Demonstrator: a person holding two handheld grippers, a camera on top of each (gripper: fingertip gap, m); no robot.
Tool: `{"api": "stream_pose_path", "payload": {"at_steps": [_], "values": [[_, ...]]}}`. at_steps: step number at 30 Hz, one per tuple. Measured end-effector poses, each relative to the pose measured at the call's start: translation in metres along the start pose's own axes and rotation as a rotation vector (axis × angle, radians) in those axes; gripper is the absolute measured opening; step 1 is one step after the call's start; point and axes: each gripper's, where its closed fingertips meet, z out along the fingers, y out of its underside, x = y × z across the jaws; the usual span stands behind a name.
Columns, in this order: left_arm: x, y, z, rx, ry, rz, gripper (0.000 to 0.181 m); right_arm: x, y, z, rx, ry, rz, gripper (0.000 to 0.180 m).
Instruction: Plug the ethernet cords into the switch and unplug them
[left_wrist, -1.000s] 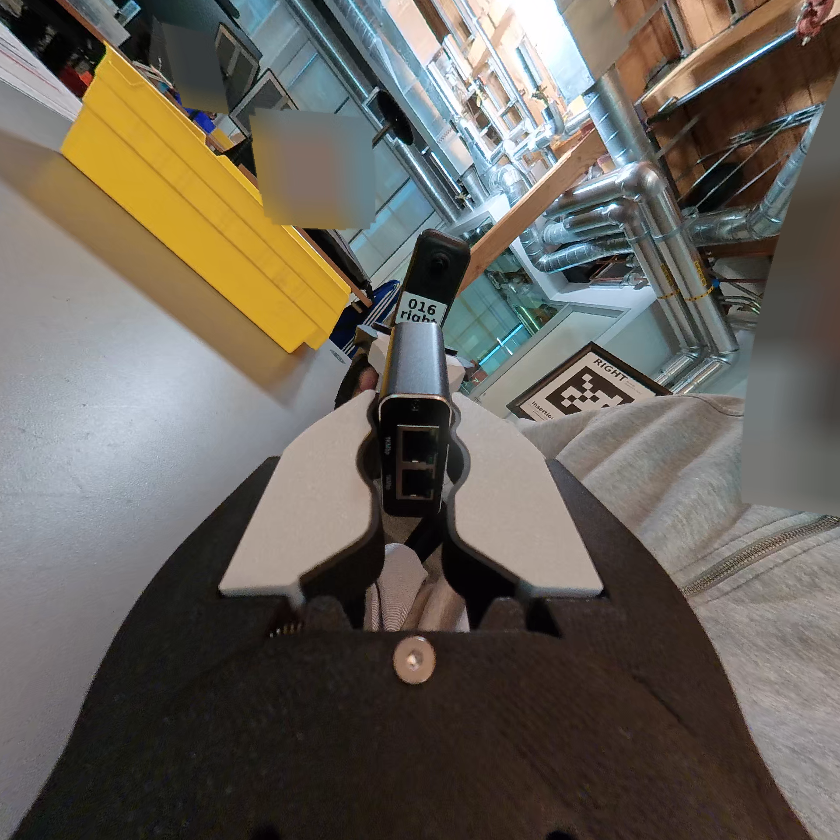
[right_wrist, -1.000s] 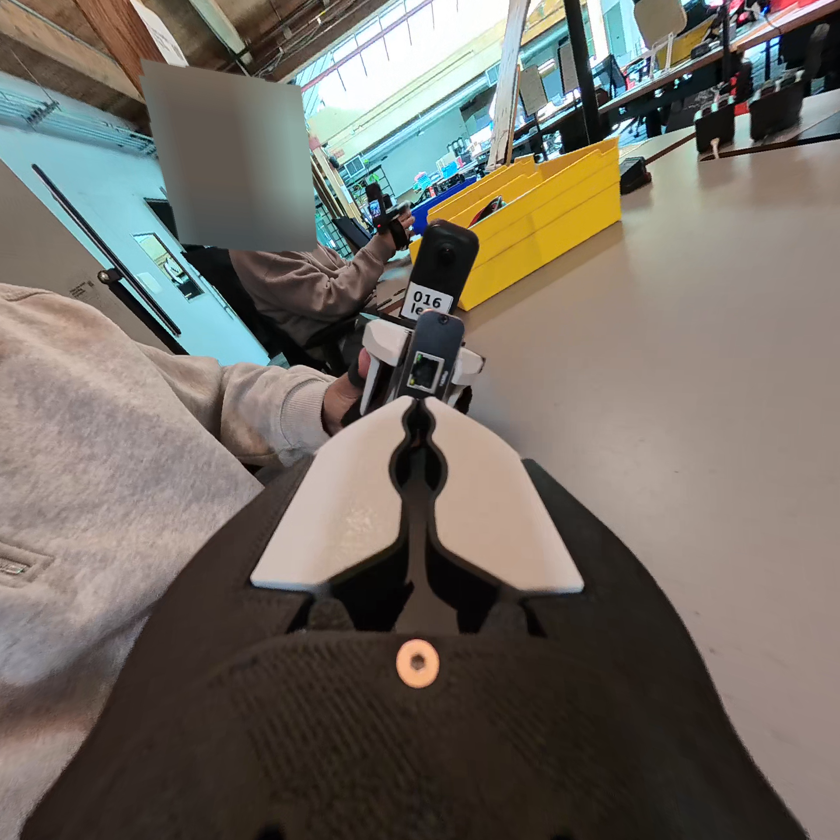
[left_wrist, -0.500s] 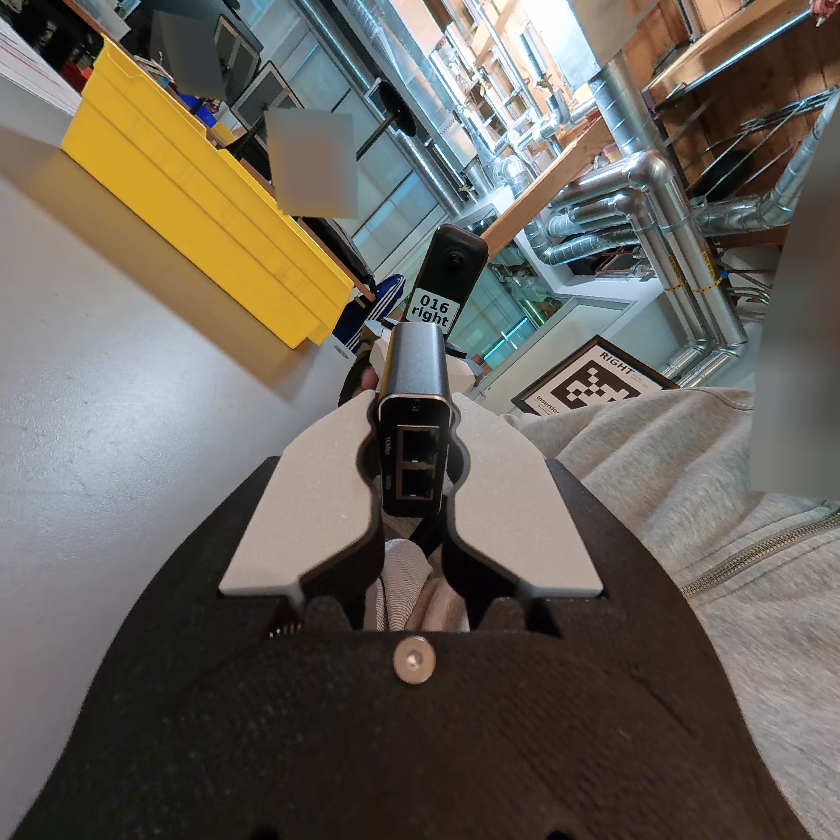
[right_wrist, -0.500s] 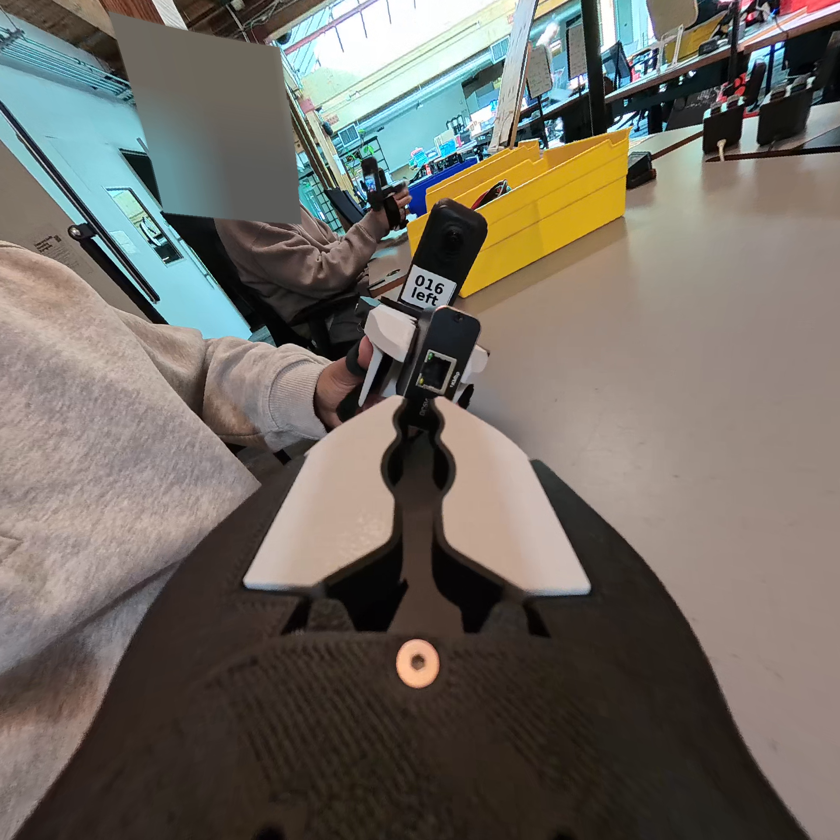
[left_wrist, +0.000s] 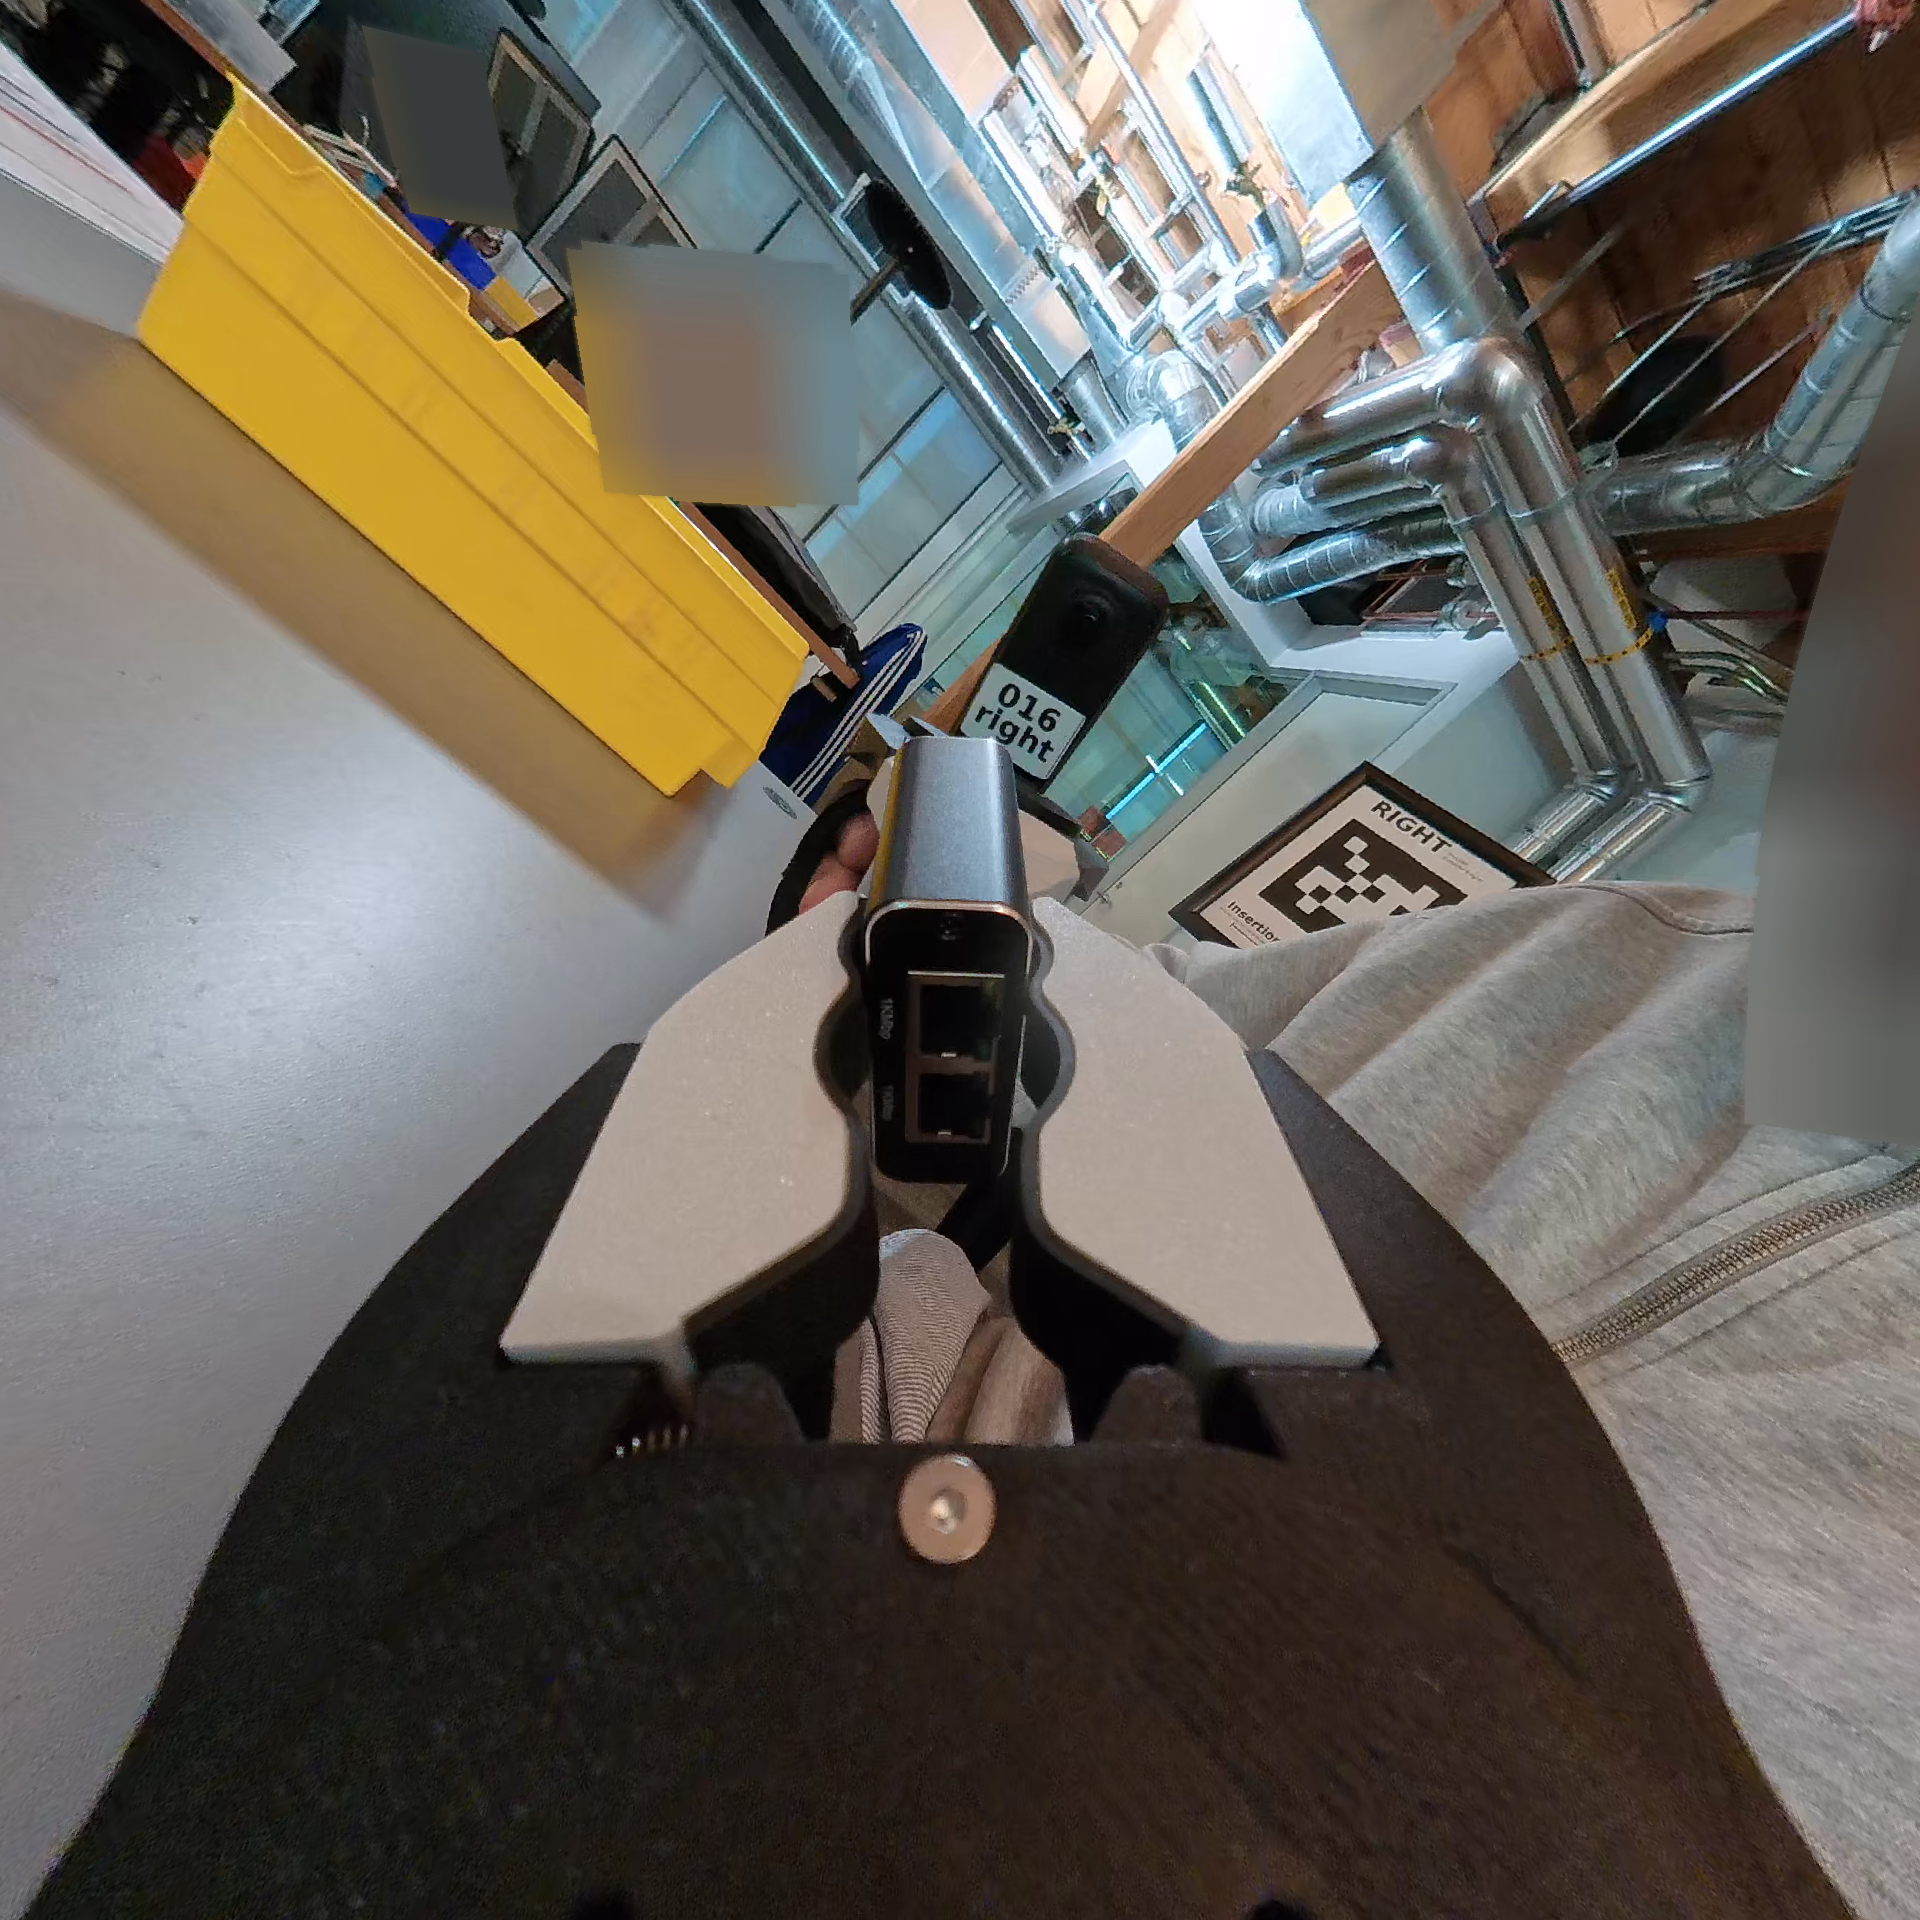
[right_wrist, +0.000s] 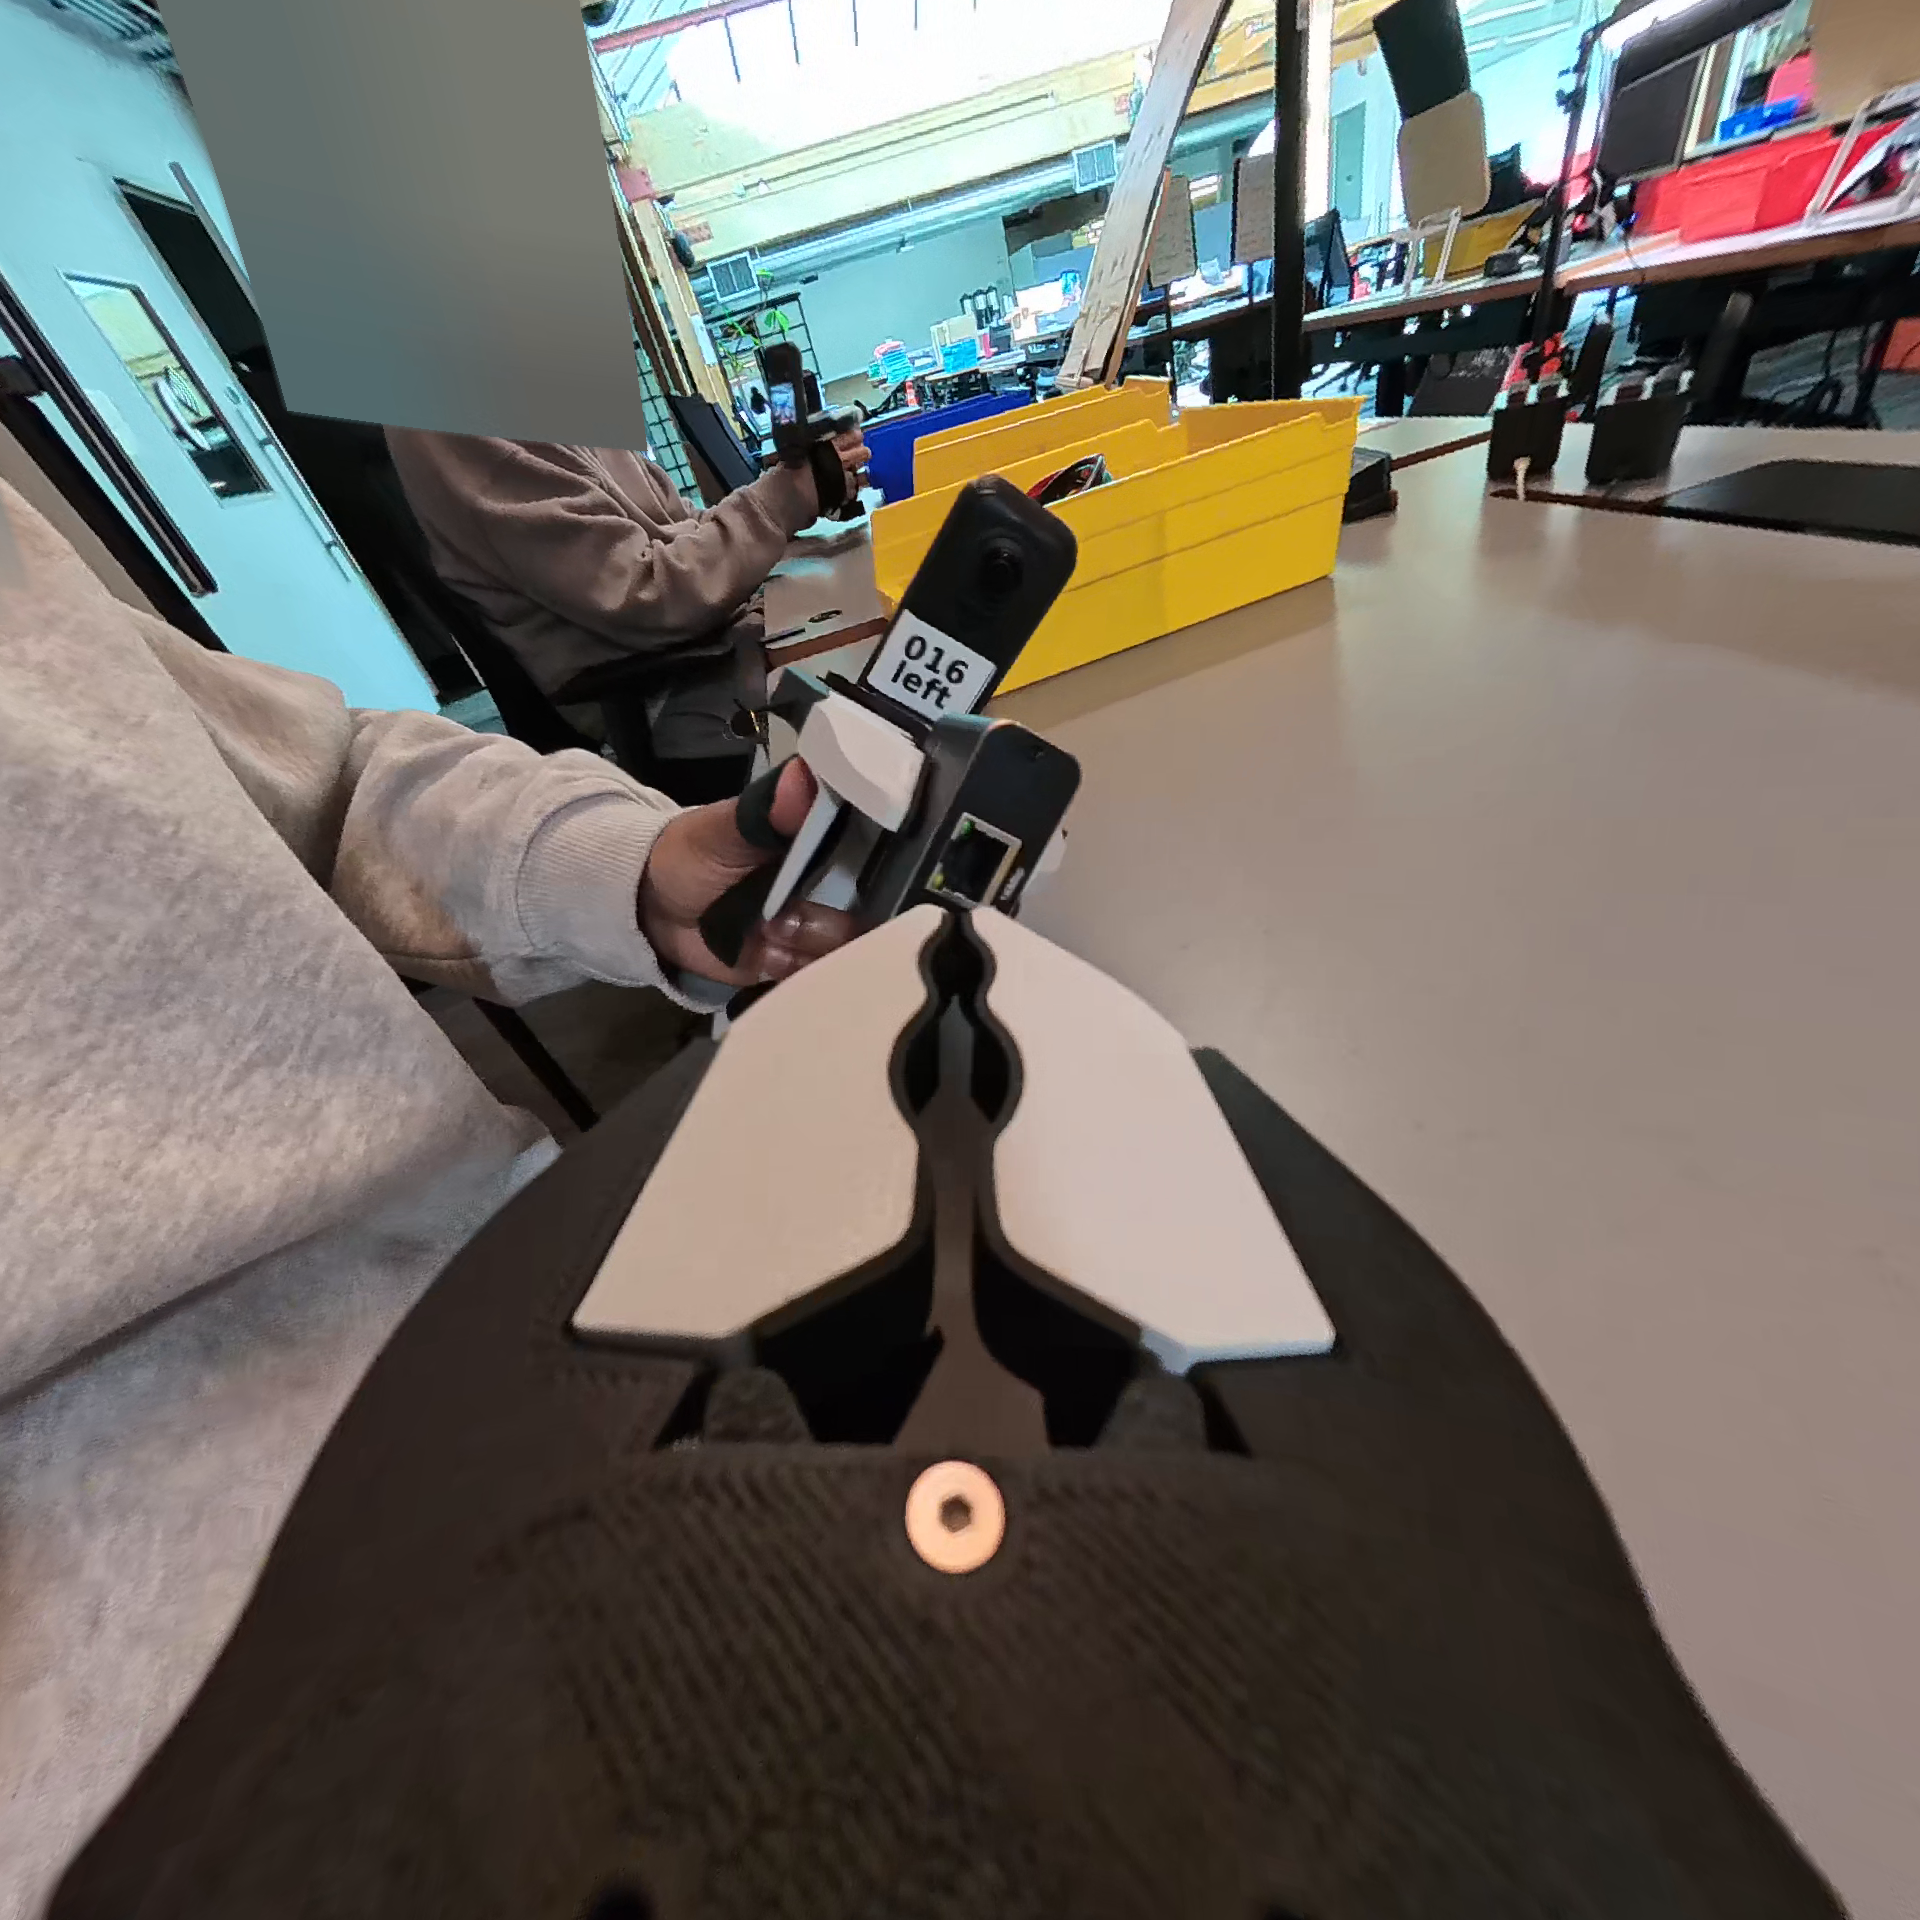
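My left gripper (left_wrist: 948, 935) is shut on the switch (left_wrist: 948, 1039), a small grey metal box held above the table. Its end with two empty ports faces the left wrist camera. In the right wrist view the switch (right_wrist: 987, 821) shows one empty port on its other end, tilted to the right. My right gripper (right_wrist: 951, 920) is shut, with its tips just below that port. A dark strip in its gap looks like a black cord; no plug shows. A black cord (left_wrist: 977, 1216) hangs under the switch.
The grey table (right_wrist: 1455, 935) stretches to the right. Stacked yellow bins (right_wrist: 1122, 540) stand at its far side and also show in the left wrist view (left_wrist: 468, 468). Another person (right_wrist: 582, 561) sits beyond. A framed marker board (left_wrist: 1351, 873) stands behind my grey sleeve.
In the right wrist view the switch has drawn away from my right fingertips, up and to the left, and turned at an angle. The left wrist view has hardly changed.
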Motion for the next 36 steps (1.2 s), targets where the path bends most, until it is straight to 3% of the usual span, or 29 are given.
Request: {"api": "stream_pose_path", "payload": {"at_steps": [22,26,31,36], "values": [[-0.002,0.001,0.000,0.002,0.005,-0.015,0.024,0.000,-0.001,0.001,-0.010,0.051,-0.085,0.001],[-0.002,0.001,0.000,-0.001,0.011,-0.022,0.024,-0.001,-0.006,0.003,0.037,0.035,-0.061,0.039],[-0.001,0.003,0.001,0.000,0.035,-0.062,0.024,-0.002,-0.012,0.004,0.081,0.055,-0.197,0.073],[-0.001,0.005,0.002,-0.013,0.030,-0.054,0.024,-0.004,-0.001,0.010,0.016,0.064,-0.244,0.078]]}}
